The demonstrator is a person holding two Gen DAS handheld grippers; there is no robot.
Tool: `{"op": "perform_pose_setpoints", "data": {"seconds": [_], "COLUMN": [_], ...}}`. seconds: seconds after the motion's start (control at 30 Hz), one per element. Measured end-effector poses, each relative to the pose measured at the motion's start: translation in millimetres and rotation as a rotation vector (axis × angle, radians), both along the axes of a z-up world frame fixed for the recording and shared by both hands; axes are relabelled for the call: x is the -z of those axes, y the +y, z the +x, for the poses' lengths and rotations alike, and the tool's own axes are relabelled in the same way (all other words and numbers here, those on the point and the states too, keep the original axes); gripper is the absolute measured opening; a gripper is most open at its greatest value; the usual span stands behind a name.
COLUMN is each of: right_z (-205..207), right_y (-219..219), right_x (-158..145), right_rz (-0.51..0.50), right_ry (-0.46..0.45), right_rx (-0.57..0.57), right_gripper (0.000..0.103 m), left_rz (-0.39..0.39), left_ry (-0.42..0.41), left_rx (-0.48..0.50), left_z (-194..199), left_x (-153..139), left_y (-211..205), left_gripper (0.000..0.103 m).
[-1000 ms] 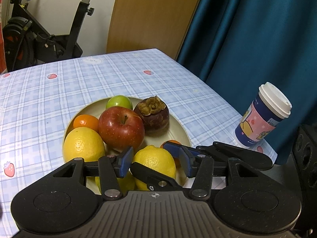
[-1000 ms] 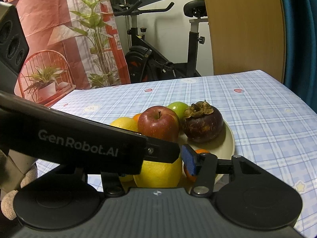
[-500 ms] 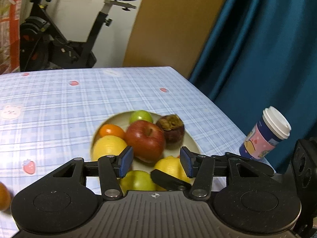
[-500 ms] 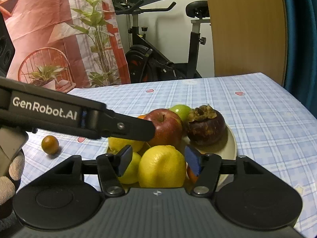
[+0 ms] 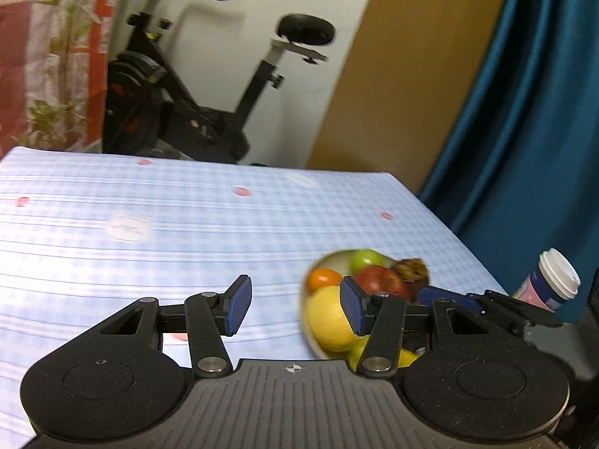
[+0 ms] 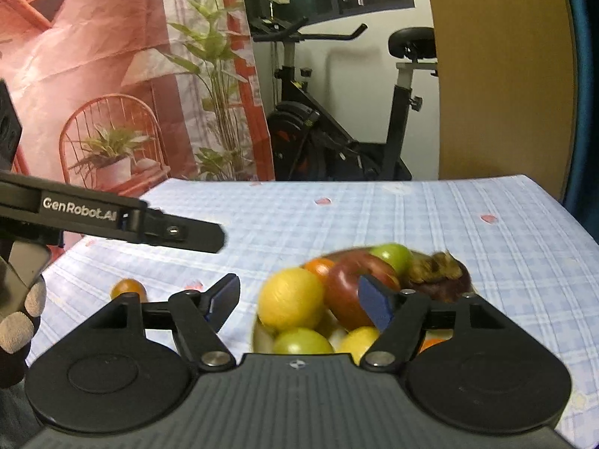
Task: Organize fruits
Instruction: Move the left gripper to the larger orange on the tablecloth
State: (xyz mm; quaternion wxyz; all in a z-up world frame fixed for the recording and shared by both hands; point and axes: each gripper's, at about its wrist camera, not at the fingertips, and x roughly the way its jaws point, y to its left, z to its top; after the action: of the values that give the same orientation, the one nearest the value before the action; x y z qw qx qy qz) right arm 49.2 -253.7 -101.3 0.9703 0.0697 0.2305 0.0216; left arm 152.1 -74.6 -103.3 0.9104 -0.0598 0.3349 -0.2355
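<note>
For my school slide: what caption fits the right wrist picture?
Empty right gripper opening over a plate piled with fruit.

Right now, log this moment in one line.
left gripper: open, empty | right gripper: opening, empty | plate: piled with fruit | small orange fruit: loose on table

Left tool (image 5: 294, 308) jaws parted, empty; right tool (image 6: 299, 305) jaws opening, gripping nothing

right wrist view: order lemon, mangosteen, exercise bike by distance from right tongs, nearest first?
1. Lemon, on the plate, between the opening right tongs, not gripped.
2. Mangosteen, plate's far right side.
3. Exercise bike, beyond the table, on the floor.
</note>
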Motion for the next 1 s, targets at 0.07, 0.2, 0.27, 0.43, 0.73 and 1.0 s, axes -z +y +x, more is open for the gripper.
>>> {"op": "perform_pose_setpoints", "data": {"seconds": [0.07, 0.2, 0.27, 0.43, 0.73, 1.0], "right_z": [5.6, 14.8, 21.1, 44.7, 78.1, 97.4], "right_y": [4.5, 21.9, 32.4, 58.1, 110.1, 153.4], "right_x": [-4.3, -12.1, -14.7, -9.2, 18.0, 48.7], "right_rz": [0.019, -0.001, -0.017, -0.011, -0.071, -0.162], "right_ry": [-0.007, -0.041, -0.047, -0.004, 0.067, 0.108], "right_rx": [-0.008, -0.028, -0.052, -0.132, -0.3, -0.432], "right_gripper": [0.073, 0.078, 0.08, 0.08, 0.086, 0.089], "left_rz": [0.004, 0.016, 0.029, 0.036, 0.021, 0.033], "left_ry": [-0.004, -0.028, -0.041, -0.048, 0.018, 0.043], "left_rx": [-0.015, -0.055, -0.09, -0.17, -0.264, -0.219], "left_z": [-1.1, -2.7, -4.0, -1.6, 8.0, 6.7], "left_x": [-2.1, -5.8, -8.5, -13.3, 1.0, 17.1], "left_y": [14.4, 44.6, 58.1, 95.3, 133.9, 128.9], "left_gripper": [0.055, 0.055, 0.055, 0.055, 0.063, 0.063]}}
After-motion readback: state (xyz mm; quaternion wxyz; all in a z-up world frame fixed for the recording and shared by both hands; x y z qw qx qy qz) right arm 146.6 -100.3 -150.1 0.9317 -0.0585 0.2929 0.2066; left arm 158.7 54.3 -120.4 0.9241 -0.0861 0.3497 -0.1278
